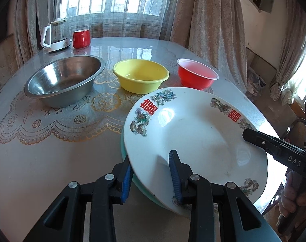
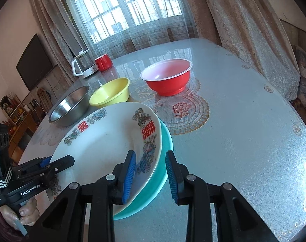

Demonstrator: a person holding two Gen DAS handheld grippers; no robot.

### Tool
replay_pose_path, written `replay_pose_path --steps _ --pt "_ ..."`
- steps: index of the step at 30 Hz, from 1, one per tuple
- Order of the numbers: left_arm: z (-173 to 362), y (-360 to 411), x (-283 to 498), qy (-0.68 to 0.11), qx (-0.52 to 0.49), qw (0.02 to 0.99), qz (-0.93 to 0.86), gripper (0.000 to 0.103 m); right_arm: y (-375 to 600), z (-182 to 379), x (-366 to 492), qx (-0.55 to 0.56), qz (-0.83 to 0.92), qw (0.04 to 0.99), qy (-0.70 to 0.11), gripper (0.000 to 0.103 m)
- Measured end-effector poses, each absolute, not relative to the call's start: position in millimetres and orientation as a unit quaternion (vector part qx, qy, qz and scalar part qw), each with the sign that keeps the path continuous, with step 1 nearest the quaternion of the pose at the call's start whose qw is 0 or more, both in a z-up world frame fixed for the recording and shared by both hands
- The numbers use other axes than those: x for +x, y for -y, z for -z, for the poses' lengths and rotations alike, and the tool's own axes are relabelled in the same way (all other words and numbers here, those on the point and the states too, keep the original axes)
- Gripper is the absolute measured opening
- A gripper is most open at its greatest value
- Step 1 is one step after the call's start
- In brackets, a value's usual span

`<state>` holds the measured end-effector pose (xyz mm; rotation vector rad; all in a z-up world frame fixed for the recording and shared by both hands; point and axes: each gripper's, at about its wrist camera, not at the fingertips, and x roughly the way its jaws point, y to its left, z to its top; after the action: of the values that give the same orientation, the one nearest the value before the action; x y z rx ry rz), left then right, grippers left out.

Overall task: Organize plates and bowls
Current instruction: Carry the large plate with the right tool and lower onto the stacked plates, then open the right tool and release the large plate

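Observation:
A white plate [image 1: 193,133] [image 2: 104,145] with red characters and dragon prints lies tilted on a teal plate [image 1: 145,193] [image 2: 153,187] at the table's near edge. My left gripper [image 1: 151,178] [image 2: 59,162] straddles the near-left rim of both plates, one pad over the white plate's face, the other outside the teal rim, standing wide. On the opposite rim my right gripper [image 2: 151,173] [image 1: 254,138] is open: its left pad is over the white plate and its right pad stands off the teal rim. Behind stand a steel bowl [image 1: 62,80] [image 2: 70,109], a yellow bowl [image 1: 140,74] [image 2: 110,94] and a red bowl [image 1: 197,74] [image 2: 167,80].
A glass kettle [image 1: 56,36] and a red cup [image 1: 81,38] stand at the table's far left corner. A lace-patterned cover lies on the table [image 2: 243,131]. Curtains and a window are behind. A person's hand [image 2: 27,211] holds the left gripper's handle.

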<state>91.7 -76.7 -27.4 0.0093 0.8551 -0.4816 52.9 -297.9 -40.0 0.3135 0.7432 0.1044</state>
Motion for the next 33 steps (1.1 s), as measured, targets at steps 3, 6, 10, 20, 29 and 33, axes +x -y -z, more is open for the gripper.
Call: replay_pose_path --steps 3,6,10,20,29,33 --pt "27 77 91 -0.410 0.006 0.883 0.231 0.034 292 38 53 0.144 -0.039 0.921 -0.360 0.021" --pt "26 77 90 -0.406 0.010 0.884 0.229 0.034 292 40 55 0.142 -0.032 0.922 -0.359 0.021" --pt "26 78 89 -0.405 0.011 0.885 0.228 0.034 292 42 57 0.141 -0.027 0.923 -0.357 0.022" --pt "25 84 87 -0.395 0.035 0.894 0.206 0.035 285 51 58 0.144 -0.013 0.927 -0.347 0.024" --pt "21 75 85 -0.392 0.018 0.896 0.206 0.036 282 47 59 0.137 -0.001 0.924 -0.357 0.027" --pt "18 63 84 -0.394 -0.002 0.896 0.205 0.042 279 42 57 0.124 0.009 0.924 -0.361 0.031"
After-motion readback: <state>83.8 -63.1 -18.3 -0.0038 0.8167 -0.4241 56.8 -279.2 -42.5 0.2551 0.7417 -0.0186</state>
